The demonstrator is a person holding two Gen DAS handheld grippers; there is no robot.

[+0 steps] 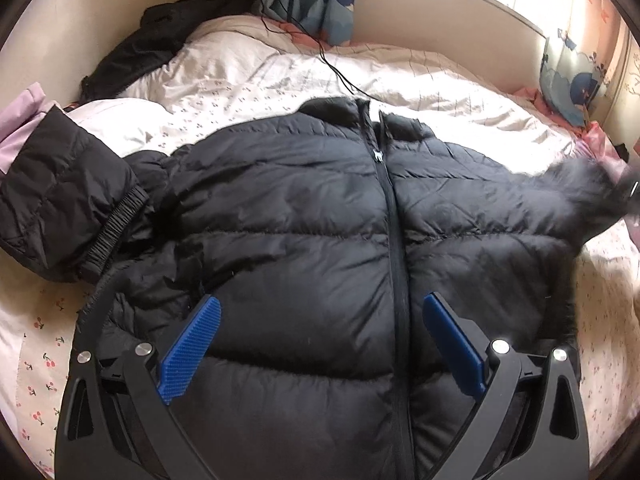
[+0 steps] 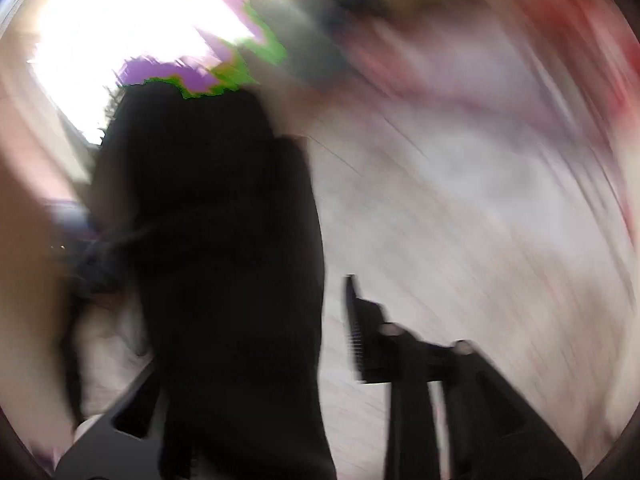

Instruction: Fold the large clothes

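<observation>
Left tongs (image 1: 320,314) wide open above black puffer jacket (image 1: 320,220); right tongs (image 2: 280,320) blurred, grip unclear.

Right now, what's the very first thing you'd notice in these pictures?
A big black puffer jacket lies zipped up across the bed, filling the middle of the left wrist view. The left gripper hangs open over its front. The right wrist view is a blur with dark cloth close up.

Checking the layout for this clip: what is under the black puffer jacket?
The black puffer jacket lies on a white bedsheet printed with cherries. The sheet directly beneath the jacket is covered, so nothing there can be checked.
</observation>
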